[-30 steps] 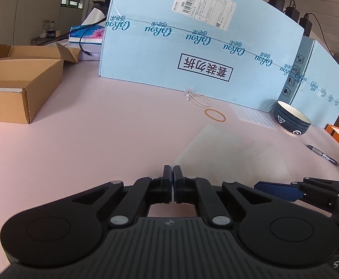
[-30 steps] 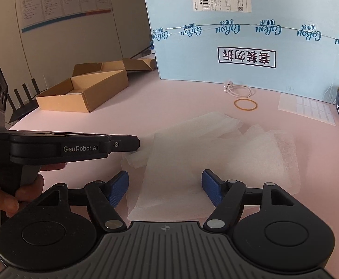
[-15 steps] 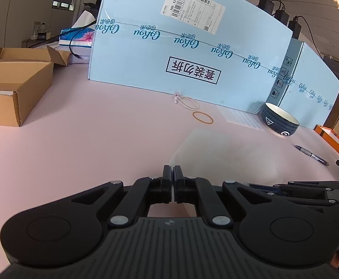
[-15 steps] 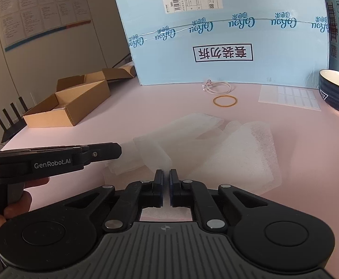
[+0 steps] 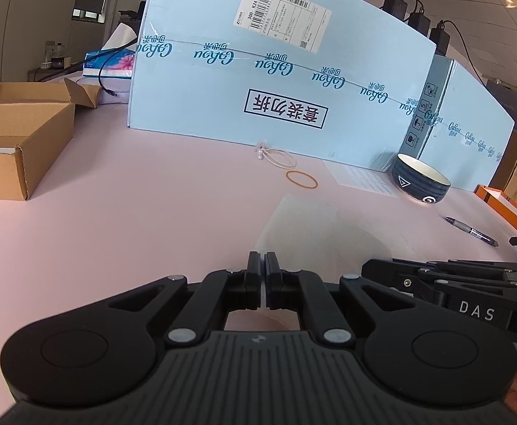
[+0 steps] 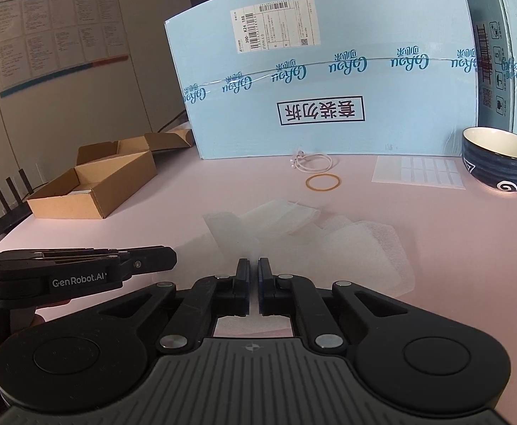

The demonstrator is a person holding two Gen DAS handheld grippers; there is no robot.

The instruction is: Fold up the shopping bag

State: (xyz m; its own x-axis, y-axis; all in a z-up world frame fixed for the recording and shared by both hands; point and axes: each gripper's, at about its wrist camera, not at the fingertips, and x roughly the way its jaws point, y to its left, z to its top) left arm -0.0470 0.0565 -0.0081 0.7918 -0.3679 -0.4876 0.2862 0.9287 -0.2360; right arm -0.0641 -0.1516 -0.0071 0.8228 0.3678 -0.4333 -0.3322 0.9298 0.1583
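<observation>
Right wrist view: our translucent white plastic shopping bag (image 6: 293, 233) lies flat on the pink tabletop (image 6: 453, 248), long axis running left-right. Right gripper (image 6: 253, 271), wide a second ago, has pinched the bag's near edge; left gripper (image 5: 262, 265) stays clamped on its edge.

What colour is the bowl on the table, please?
The bowl is dark blue outside, cream inside; clearest in the right wrist view.

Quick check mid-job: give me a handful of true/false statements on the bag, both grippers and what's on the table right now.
1. The right gripper stands wide open. False: its jaws are closed, with a thin edge of the shopping bag seemingly between them.
2. The left gripper is shut. True.
3. The bowl lies upside down. False: it stands upright, opening up.
4. A rubber band lies on the table beyond the bag. True.
5. The cardboard box is taped shut. False: it is open.
</observation>
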